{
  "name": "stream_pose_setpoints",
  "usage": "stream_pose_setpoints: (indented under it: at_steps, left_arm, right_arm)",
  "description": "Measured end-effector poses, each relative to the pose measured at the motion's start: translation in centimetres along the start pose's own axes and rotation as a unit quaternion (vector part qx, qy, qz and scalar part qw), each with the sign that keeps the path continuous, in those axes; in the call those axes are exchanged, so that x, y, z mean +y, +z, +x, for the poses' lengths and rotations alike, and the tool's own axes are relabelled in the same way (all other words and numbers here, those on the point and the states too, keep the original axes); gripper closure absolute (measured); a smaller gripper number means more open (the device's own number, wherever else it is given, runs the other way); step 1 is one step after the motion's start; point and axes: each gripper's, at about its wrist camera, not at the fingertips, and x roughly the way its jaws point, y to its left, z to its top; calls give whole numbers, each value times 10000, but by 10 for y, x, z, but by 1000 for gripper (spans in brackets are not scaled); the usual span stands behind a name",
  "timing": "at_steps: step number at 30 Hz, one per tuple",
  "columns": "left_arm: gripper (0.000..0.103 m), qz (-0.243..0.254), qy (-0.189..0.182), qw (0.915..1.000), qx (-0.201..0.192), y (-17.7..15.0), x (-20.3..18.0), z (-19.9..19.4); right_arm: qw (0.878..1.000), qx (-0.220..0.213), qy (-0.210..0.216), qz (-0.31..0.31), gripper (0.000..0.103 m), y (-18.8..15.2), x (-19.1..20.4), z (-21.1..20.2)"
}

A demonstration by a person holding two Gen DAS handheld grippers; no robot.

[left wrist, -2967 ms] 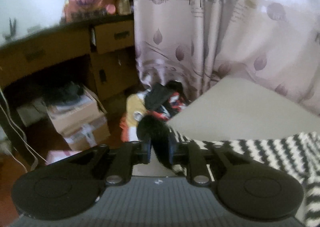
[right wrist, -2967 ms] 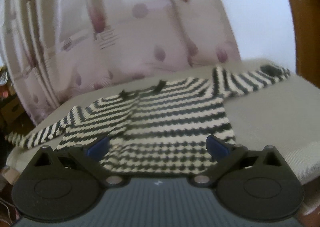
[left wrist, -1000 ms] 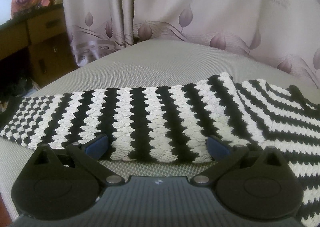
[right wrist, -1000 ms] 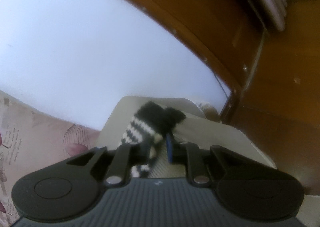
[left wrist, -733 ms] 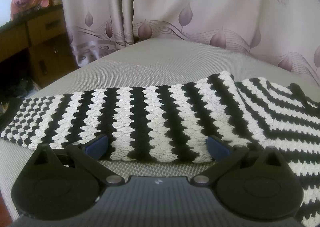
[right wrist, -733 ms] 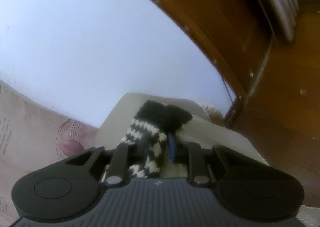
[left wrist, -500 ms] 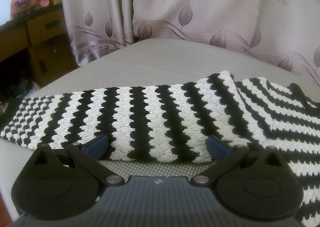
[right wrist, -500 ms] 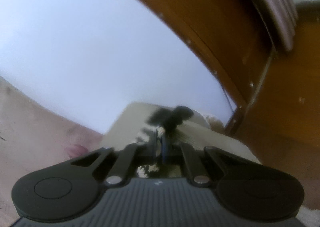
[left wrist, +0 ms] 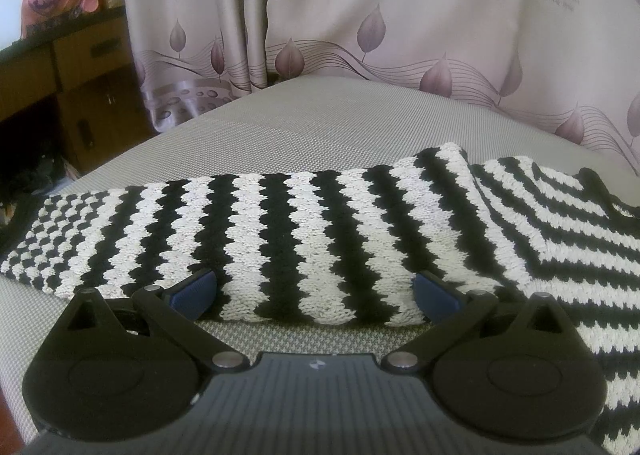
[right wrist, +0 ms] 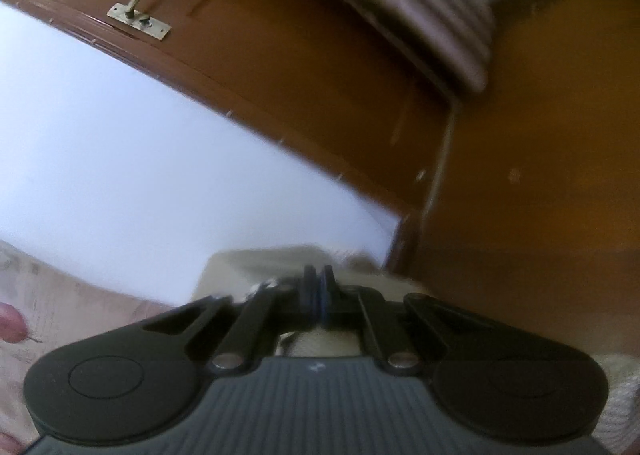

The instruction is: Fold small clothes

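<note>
A black-and-white striped knit sweater (left wrist: pixel 560 239) lies flat on the grey bed (left wrist: pixel 320 123), its left sleeve (left wrist: pixel 256 231) stretched out to the left. My left gripper (left wrist: pixel 314 295) hovers open at the sleeve's near edge, its blue pads (left wrist: pixel 196 289) wide apart and nothing pinched between them. In the blurred right wrist view my right gripper (right wrist: pixel 319 291) is shut, pads pressed together over the bed's far corner (right wrist: pixel 256 259). Only a smeared scrap of striped knit (right wrist: pixel 262 287) shows beside the fingers; the black cuff is hidden.
A leaf-patterned curtain (left wrist: pixel 400 15) hangs behind the bed. A dark wooden desk with drawers (left wrist: pixel 92 67) stands at the left. Past the right gripper are a brown door (right wrist: pixel 280 55) with a metal handle (right wrist: pixel 138 11) and a white wall (right wrist: pixel 140 159).
The right gripper closed on the other sleeve's cuff and then swung quickly sideways, bringing the door handle into view; the cuff no longer sticks out beyond its pads. The left gripper stayed still.
</note>
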Motion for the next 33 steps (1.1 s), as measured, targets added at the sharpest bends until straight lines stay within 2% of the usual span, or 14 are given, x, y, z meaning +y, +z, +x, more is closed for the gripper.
stream_pose_setpoints:
  at_steps: [2, 4, 5, 6, 8, 9, 11, 16, 18, 19, 20, 22, 26, 33]
  left_arm:
    - [0, -1, 0, 10000, -1, 0, 0, 0]
    - [0, 0, 3, 10000, 0, 0, 0, 0]
    - [0, -1, 5, 10000, 1, 0, 0, 0]
    - [0, -3, 2, 10000, -1, 0, 0, 0]
    - [0, -5, 5, 10000, 0, 0, 0, -1]
    - [0, -8, 2, 10000, -1, 0, 0, 0]
    - [0, 1, 15, 10000, 2, 0, 0, -1]
    - [0, -4, 10, 10000, 1, 0, 0, 0]
    - [0, -4, 11, 10000, 2, 0, 0, -1]
    - [0, 3, 17, 10000, 4, 0, 0, 0]
    - [0, 5, 16, 10000, 5, 0, 0, -1]
    - [0, 0, 9, 10000, 4, 0, 1, -1]
    - [0, -8, 5, 10000, 1, 1, 1, -2]
    - [0, -78, -84, 9999, -30, -2, 1, -2]
  right_arm:
    - [9997, -100, 47, 206, 97, -1, 0, -6]
    - [9990, 30, 117, 420, 90, -1, -2, -9]
    - [9990, 88, 72, 423, 75, -1, -3, -9]
    - [9993, 144, -58, 336, 53, -1, -2, -10]
    - [9989, 228, -322, 234, 22, -1, 2, -2]
    - [9988, 235, -332, 280, 20, -1, 1, 1]
    - [9990, 186, -273, 293, 20, 0, 4, 6]
    - [9980, 533, -346, -25, 22, -8, 20, 38]
    - [9986, 424, -297, -73, 44, -9, 23, 45]
    - [9987, 392, -311, -114, 77, -7, 26, 48]
    - [9982, 346, -425, -234, 92, -7, 31, 49]
    - [9980, 129, -476, -389, 92, -5, 37, 44]
    - [9987, 6, -115, -503, 93, -6, 59, 26]
    - [9936, 190, 749, -822, 93, -29, 163, 8]
